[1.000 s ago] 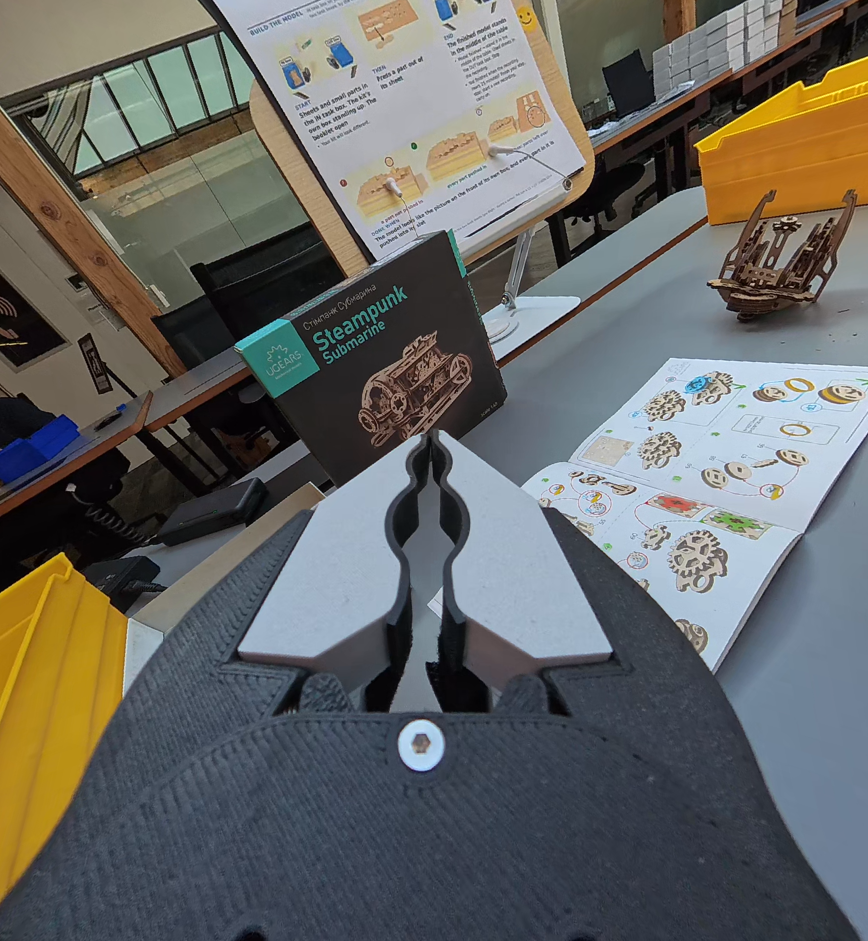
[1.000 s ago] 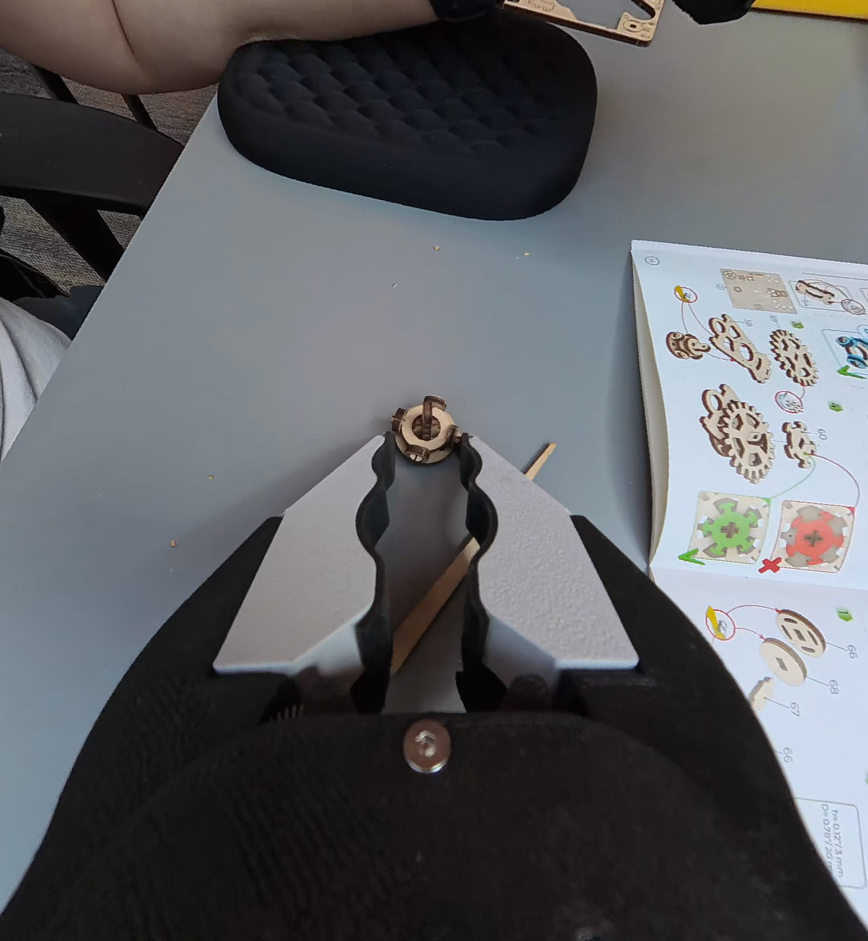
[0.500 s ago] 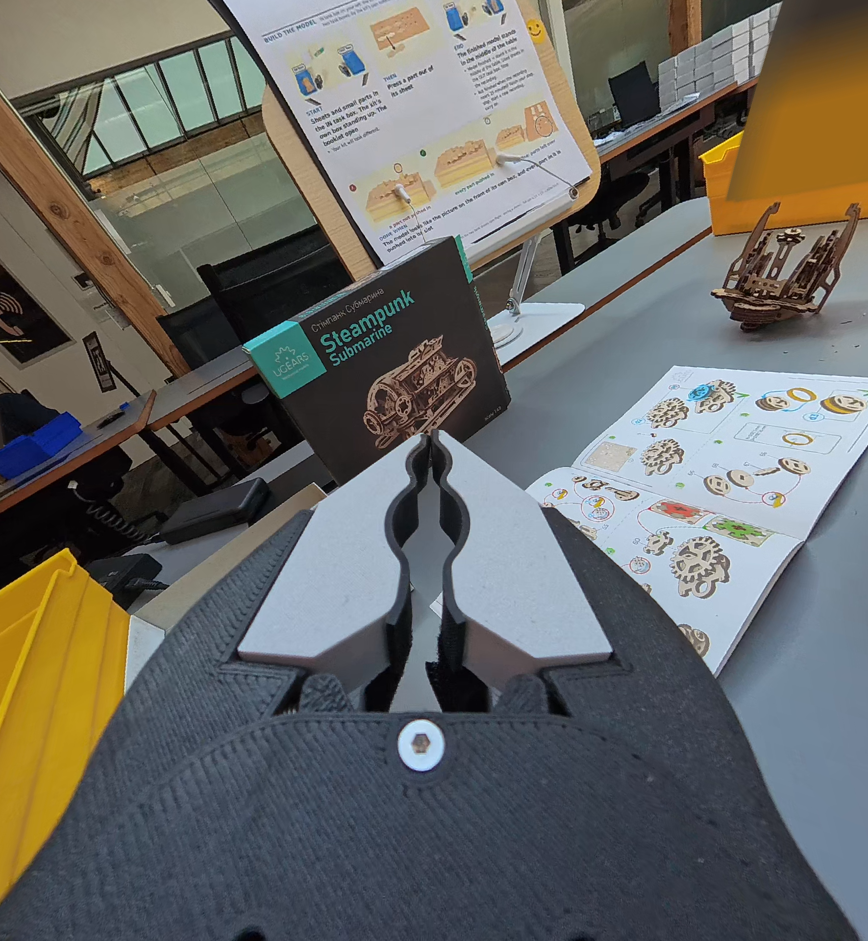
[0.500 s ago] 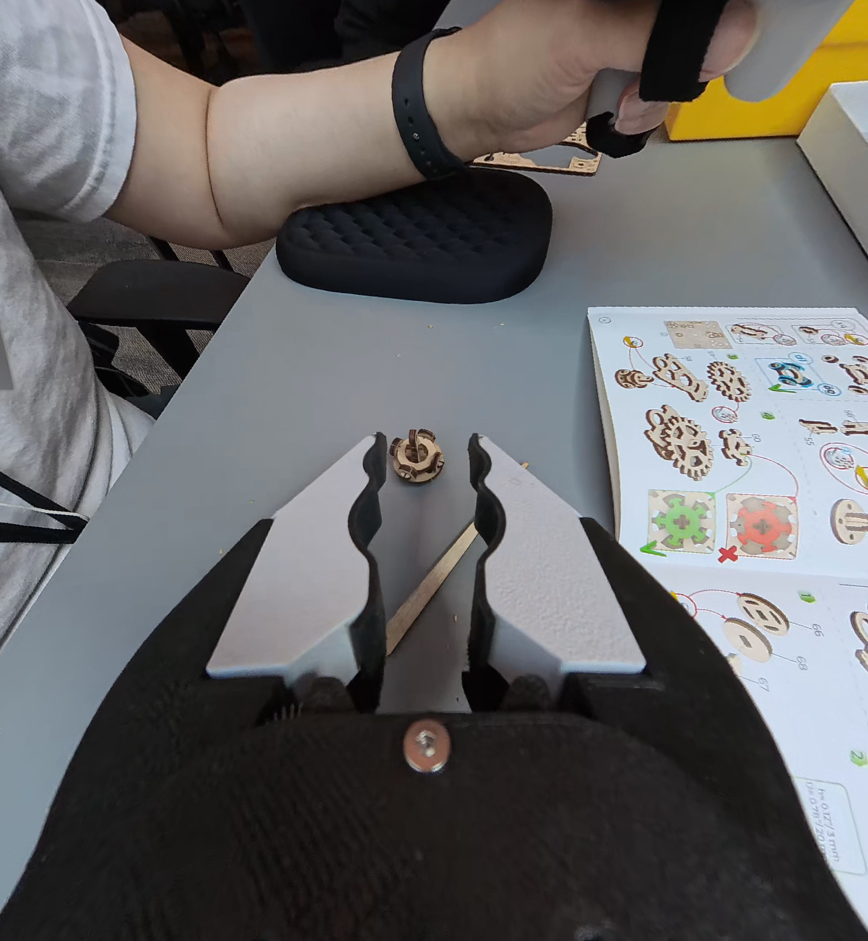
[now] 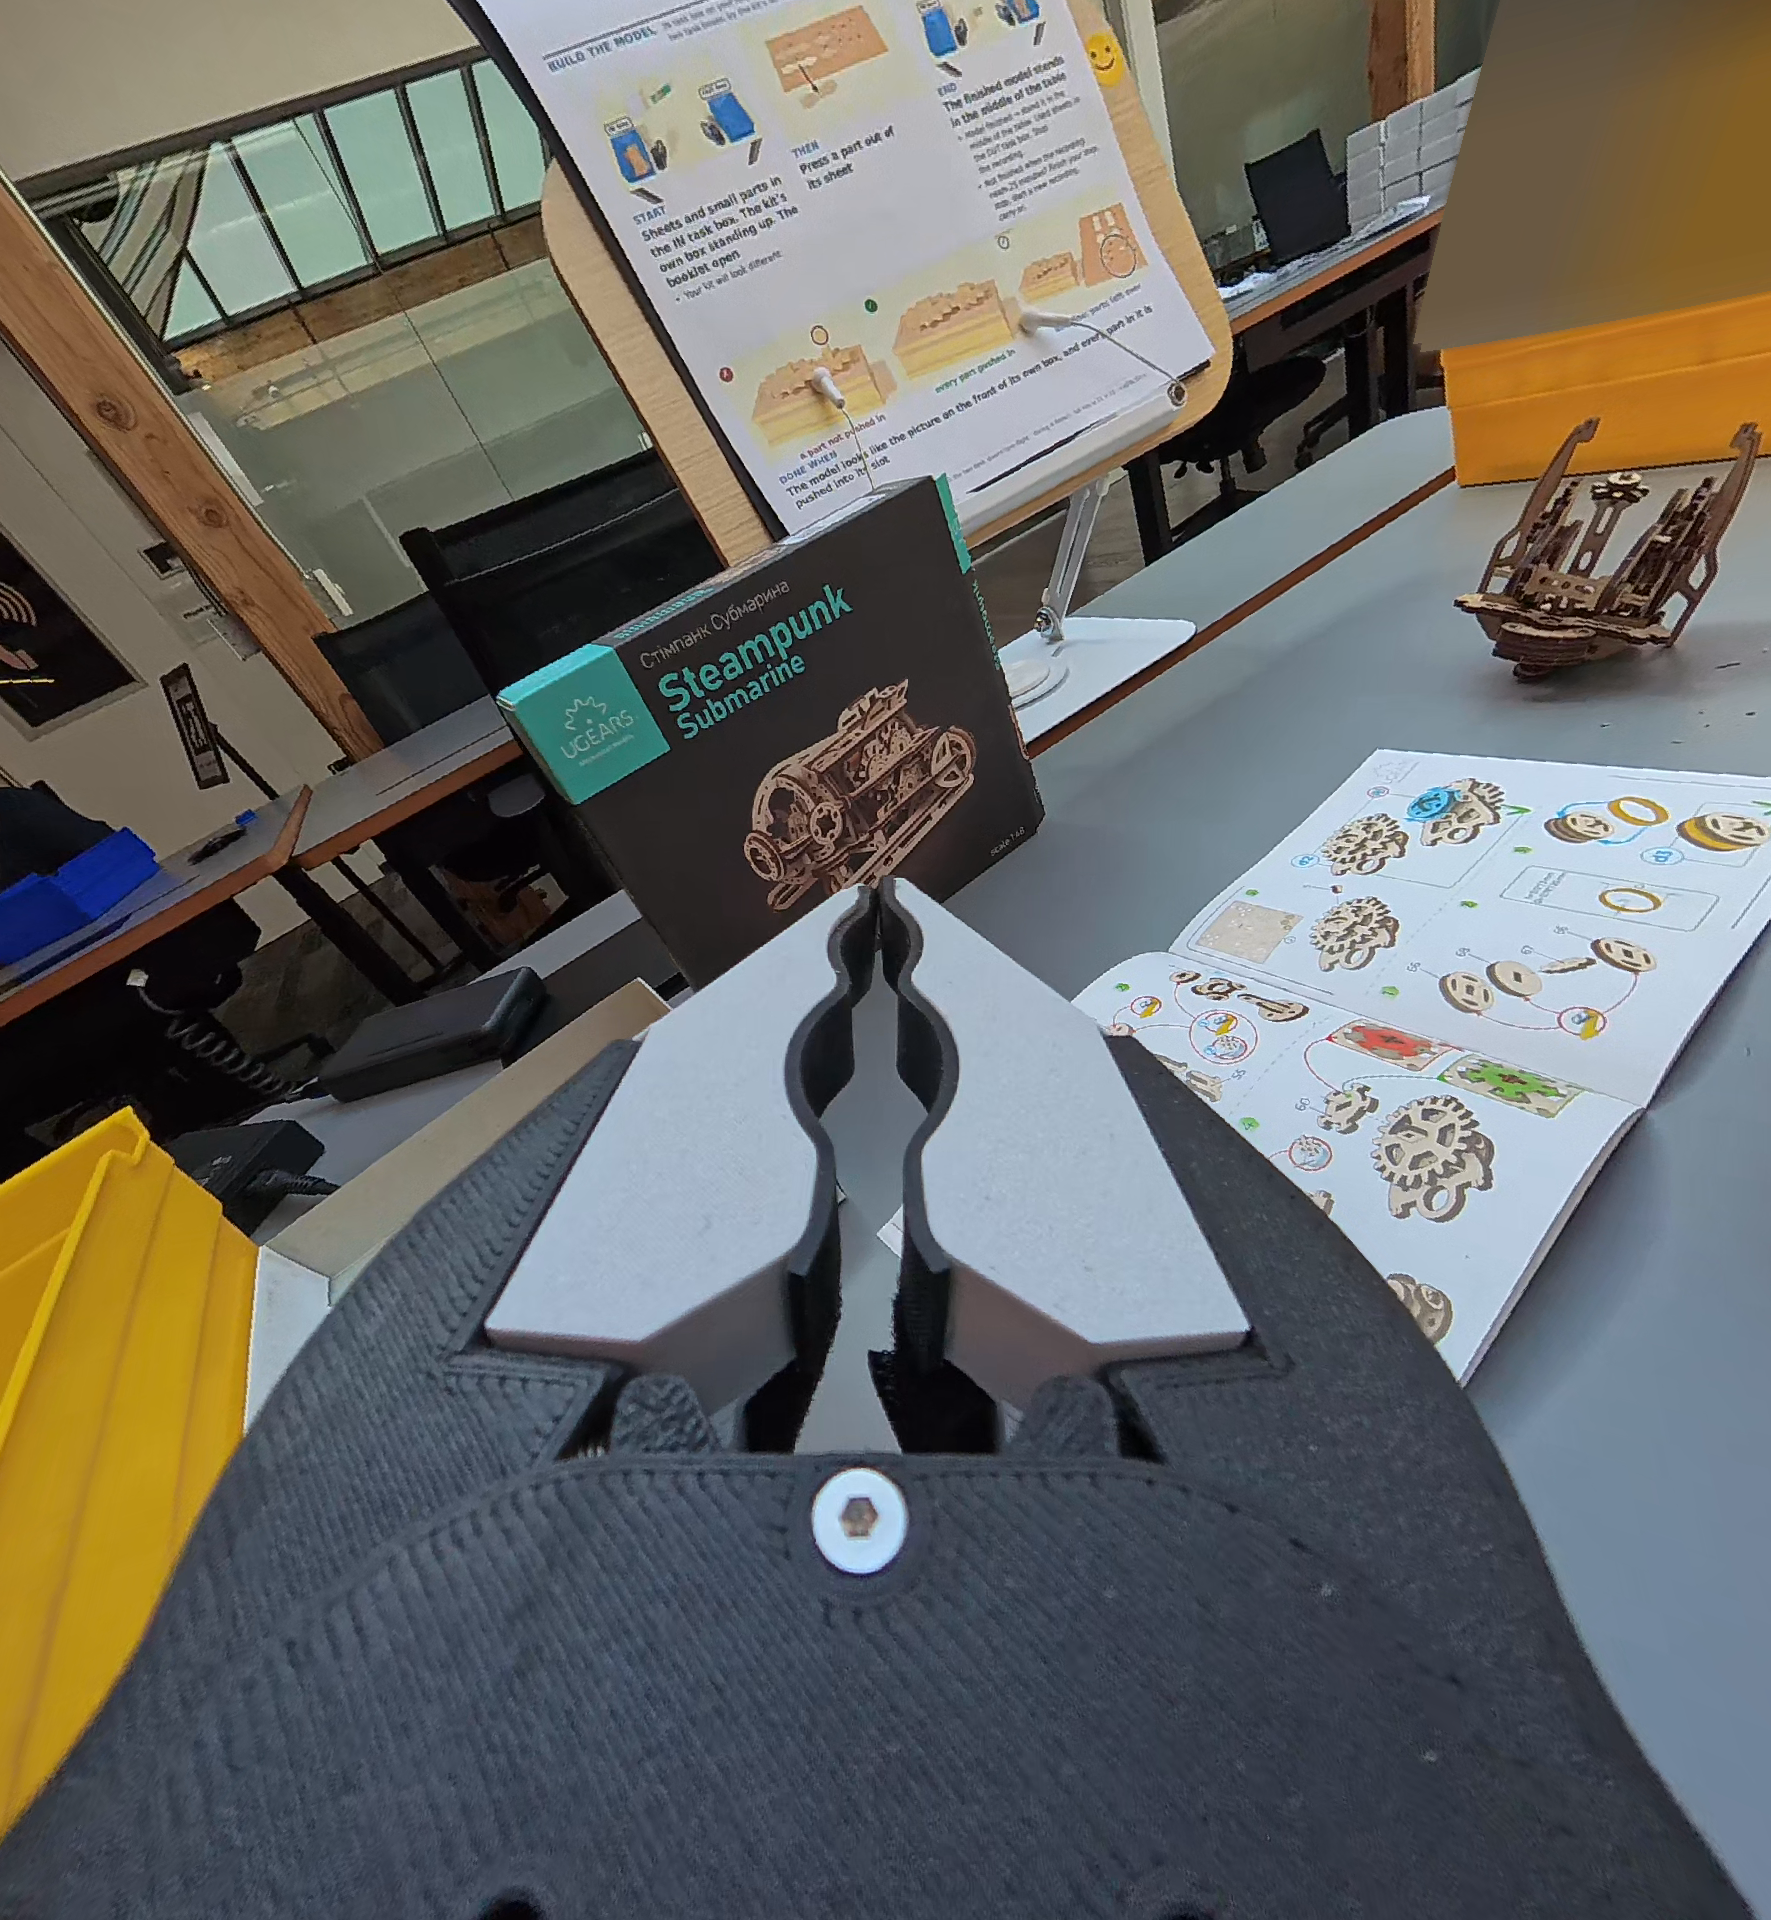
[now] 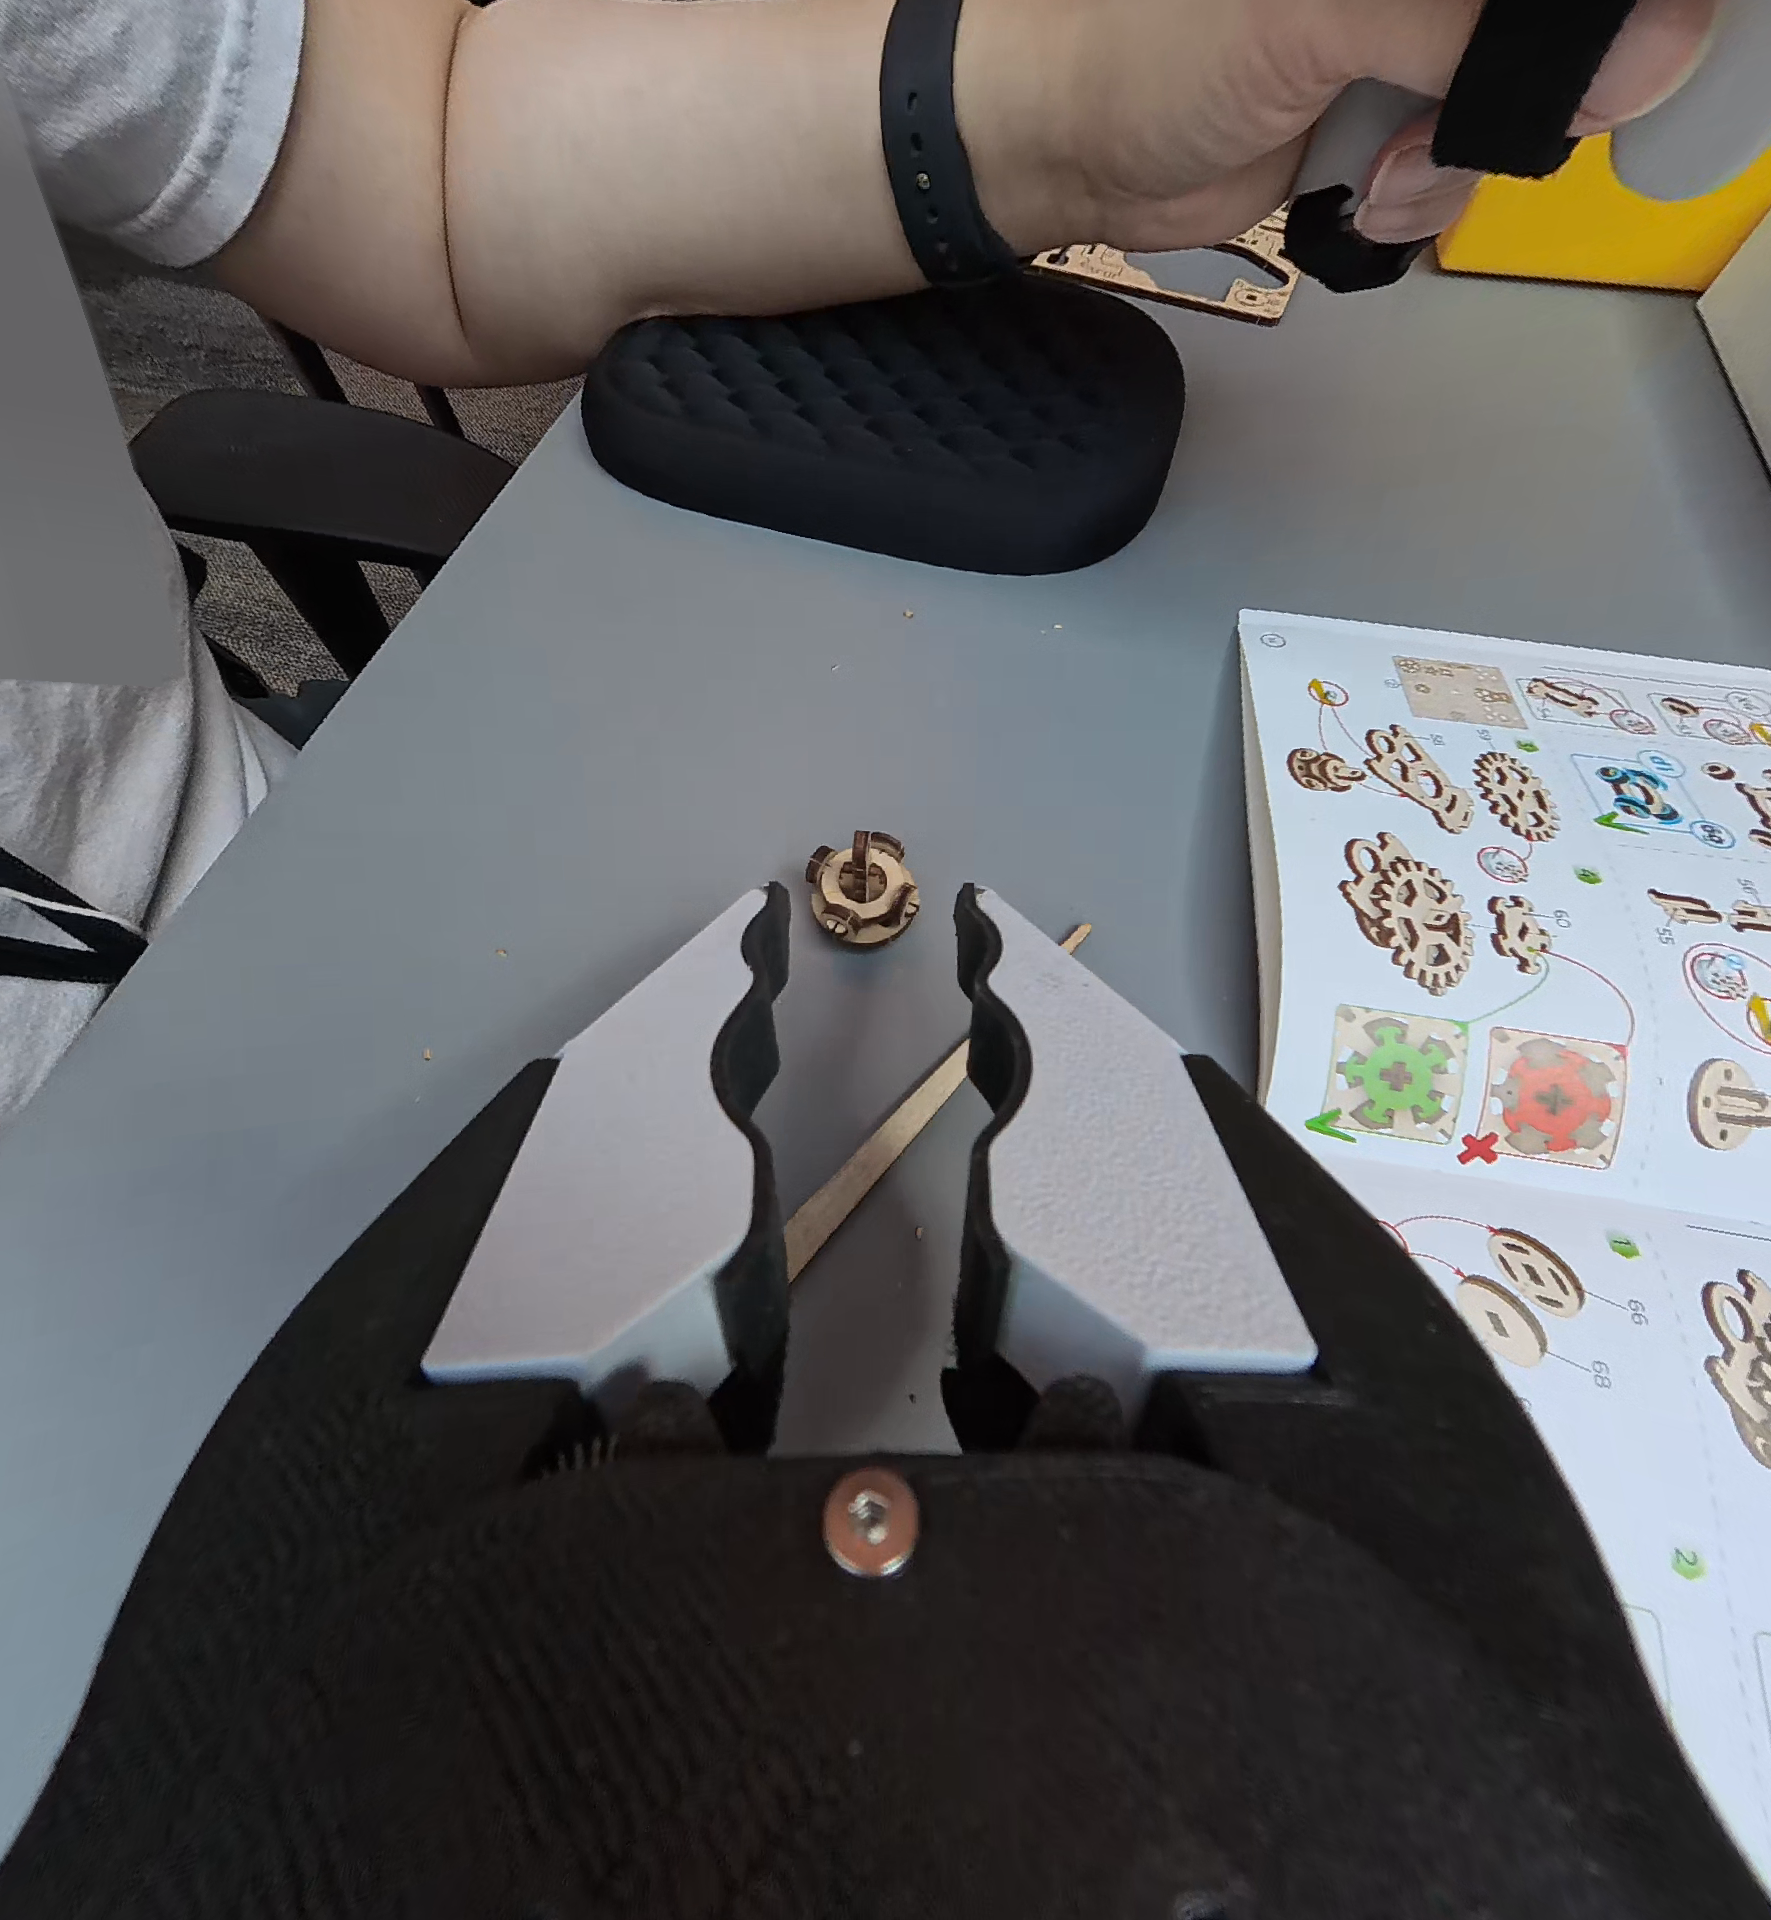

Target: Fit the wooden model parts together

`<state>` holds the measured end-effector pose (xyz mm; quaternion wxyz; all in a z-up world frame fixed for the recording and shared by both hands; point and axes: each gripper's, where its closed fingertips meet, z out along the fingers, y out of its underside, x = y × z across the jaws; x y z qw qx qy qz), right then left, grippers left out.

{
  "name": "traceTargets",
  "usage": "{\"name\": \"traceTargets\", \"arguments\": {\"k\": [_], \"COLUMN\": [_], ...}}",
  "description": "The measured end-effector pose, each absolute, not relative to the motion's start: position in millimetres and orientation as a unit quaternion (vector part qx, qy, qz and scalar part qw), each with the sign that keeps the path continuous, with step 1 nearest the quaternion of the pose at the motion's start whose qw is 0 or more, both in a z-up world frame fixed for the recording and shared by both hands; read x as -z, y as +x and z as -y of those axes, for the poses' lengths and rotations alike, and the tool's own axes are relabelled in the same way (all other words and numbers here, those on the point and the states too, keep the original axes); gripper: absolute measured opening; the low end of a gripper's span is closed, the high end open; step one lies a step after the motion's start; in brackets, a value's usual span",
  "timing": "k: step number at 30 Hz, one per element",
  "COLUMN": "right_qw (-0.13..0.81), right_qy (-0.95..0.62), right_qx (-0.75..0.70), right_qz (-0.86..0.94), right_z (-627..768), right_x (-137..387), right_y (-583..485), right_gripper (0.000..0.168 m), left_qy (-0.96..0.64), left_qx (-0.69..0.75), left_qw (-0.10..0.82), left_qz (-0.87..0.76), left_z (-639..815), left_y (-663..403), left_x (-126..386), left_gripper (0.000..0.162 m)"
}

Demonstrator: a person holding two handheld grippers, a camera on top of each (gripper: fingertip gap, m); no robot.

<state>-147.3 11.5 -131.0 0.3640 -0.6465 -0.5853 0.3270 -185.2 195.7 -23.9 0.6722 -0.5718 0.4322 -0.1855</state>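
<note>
A small round wooden gear assembly [image 6: 862, 894] sits on the grey table [image 6: 600, 790] just beyond my right gripper [image 6: 870, 902], which is open and empty, one tip to each side of it. A thin wooden stick [image 6: 881, 1143] lies on the table under the right jaws. My left gripper [image 5: 883, 891] is shut and empty, held above the table and pointing at the kit box [image 5: 777, 727]. A partly built wooden model [image 5: 1598, 571] stands at the far right of the left wrist view. The open instruction booklet [image 5: 1483, 987] lies between; it also shows in the right wrist view [image 6: 1546, 935].
A black padded rest [image 6: 881, 436] lies beyond the gear, with a person's forearm [image 6: 652, 177] over it. A wooden parts sheet [image 6: 1172, 281] lies behind it. Yellow bins stand at the left [image 5: 50, 1455] and far right [image 5: 1639, 384]. An instruction board [image 5: 860, 229] stands behind the box.
My right gripper opened off the gear assembly, left it on the table and tilted up, bringing the person's arm into view. The left gripper shifted only slightly and stays shut.
</note>
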Motion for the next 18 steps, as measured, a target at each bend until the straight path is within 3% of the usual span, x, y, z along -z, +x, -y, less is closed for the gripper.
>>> {"name": "traceTargets", "arguments": {"k": [18], "right_qw": [0.375], "right_qy": [-0.639], "right_qx": [-0.293], "right_qz": [0.604], "right_z": [-15.0], "right_x": [135.8], "right_y": [-146.1], "right_gripper": [0.030], "left_qy": [-0.576], "left_qx": [0.194], "left_qw": [0.671], "left_qz": [-0.425], "left_z": [-196.2], "left_y": [-185.8], "left_x": [23.8], "left_gripper": [0.000]}}
